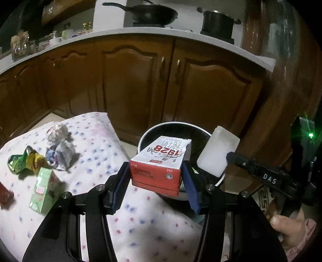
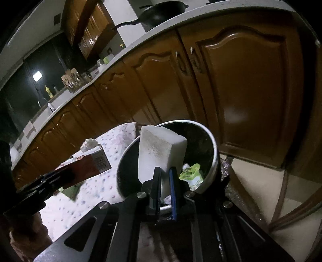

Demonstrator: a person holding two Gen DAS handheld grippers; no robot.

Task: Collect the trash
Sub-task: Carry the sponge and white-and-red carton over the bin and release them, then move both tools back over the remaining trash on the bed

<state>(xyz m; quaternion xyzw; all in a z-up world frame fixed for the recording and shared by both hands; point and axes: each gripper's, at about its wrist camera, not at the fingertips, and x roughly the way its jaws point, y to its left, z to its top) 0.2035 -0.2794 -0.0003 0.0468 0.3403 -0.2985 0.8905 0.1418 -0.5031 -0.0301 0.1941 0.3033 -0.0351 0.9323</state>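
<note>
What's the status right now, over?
Left fingers clamp the red-and-white milk carton; right fingers pinch the white foam block. Both over the round black bin. Nothing in the way.

Left wrist cam: I look forward and down along the left gripper (image 1: 156,179), close over the dotted cloth (image 1: 100,161), facing the brown cabinet doors (image 1: 128,84) with the counter (image 1: 140,34) high in frame. Right wrist cam: I look forward and down along the right gripper (image 2: 165,181), rolled so the counter slants, nearer the bin (image 2: 213,161). Shared: bin (image 1: 173,125), cloth (image 2: 112,145), cabinet doors (image 2: 241,80), wok (image 1: 149,14) (image 2: 161,12). Each view catches the other gripper at its edge.
</note>
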